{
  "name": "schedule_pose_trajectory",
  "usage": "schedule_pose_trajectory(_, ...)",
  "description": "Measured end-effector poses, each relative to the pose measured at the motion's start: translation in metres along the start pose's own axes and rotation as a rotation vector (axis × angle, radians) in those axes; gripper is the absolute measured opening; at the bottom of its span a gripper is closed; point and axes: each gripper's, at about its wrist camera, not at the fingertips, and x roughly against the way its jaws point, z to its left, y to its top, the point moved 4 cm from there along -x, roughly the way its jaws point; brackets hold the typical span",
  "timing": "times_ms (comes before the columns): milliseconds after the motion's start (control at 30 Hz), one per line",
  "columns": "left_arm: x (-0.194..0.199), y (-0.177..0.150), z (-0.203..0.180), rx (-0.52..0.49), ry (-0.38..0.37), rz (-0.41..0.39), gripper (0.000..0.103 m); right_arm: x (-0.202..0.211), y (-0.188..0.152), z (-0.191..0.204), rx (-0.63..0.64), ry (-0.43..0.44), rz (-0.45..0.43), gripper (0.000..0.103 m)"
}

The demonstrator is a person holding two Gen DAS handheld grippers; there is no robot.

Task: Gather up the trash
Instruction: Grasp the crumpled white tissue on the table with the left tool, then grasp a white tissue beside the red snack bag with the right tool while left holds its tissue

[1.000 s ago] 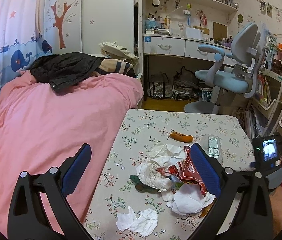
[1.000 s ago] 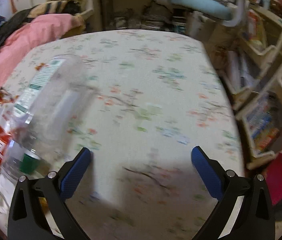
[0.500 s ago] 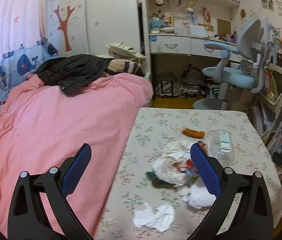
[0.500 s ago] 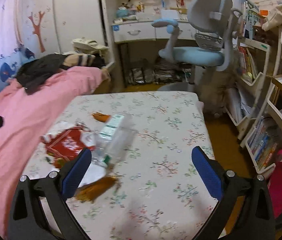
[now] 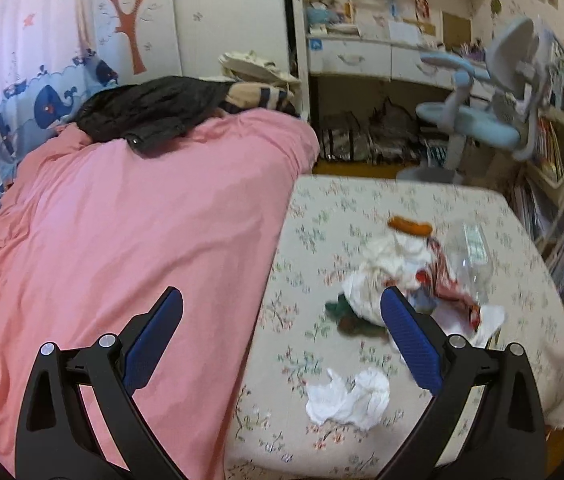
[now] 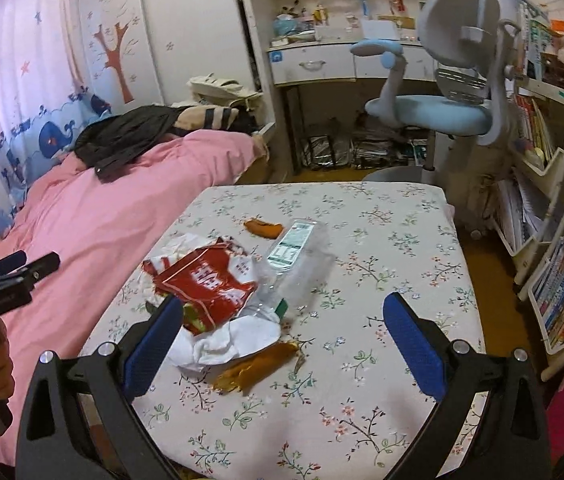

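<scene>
Trash lies heaped on the floral table [image 6: 382, 216]: a red snack bag [image 6: 206, 280], a clear plastic bottle [image 6: 298, 256], white tissues [image 6: 234, 340], a brown wrapper [image 6: 254, 368] and an orange peel [image 6: 264, 227]. In the left wrist view the same pile [image 5: 402, 280] sits mid-table, with a loose crumpled tissue [image 5: 348, 398] nearer the front. My left gripper [image 5: 280, 338] hangs open above the table's left edge and the bed. My right gripper [image 6: 282, 338] is open, raised above the pile's near side, touching nothing. The left gripper [image 6: 10, 268] also shows at the right wrist view's left edge, in a hand.
A pink-covered bed [image 5: 122, 220] with a black jacket [image 5: 150, 110] borders the table on the left. A blue-grey desk chair [image 6: 442, 108] and a white desk [image 6: 322, 64] stand behind. Bookshelves [image 6: 554, 240] line the right side.
Both grippers pulled back and up from the table, so the view widened. The right one left the bottle's side and now looks over the whole pile. Nothing was taken hold of.
</scene>
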Motion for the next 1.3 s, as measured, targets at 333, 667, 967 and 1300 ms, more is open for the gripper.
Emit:
schedule_pose_trajectory(333, -0.048, -0.067, -0.056, -0.221, -0.113, 0.254, 0.096, -0.018, -0.02, 0.022, 0.084, 0.05, 0.124, 0.097)
schedule_pose_trajectory(667, -0.078, -0.095, -0.062, -0.205, -0.207, 0.416, 0.01, -0.036, -0.036, 0.062, 0.205, 0.105, 0.177, 0.094)
schedule_pose_trajectory(967, -0.048, -0.059, -0.038, -0.1, -0.201, 0.272, 0.007, -0.068, -0.047, 0.071, 0.256, 0.056, 0.22, 0.074)
schedule_pose_trajectory(1300, -0.043, -0.039, -0.022, -0.014, -0.205, 0.221, 0.007, -0.084, -0.052, 0.053, 0.177, 0.121, 0.276, 0.012)
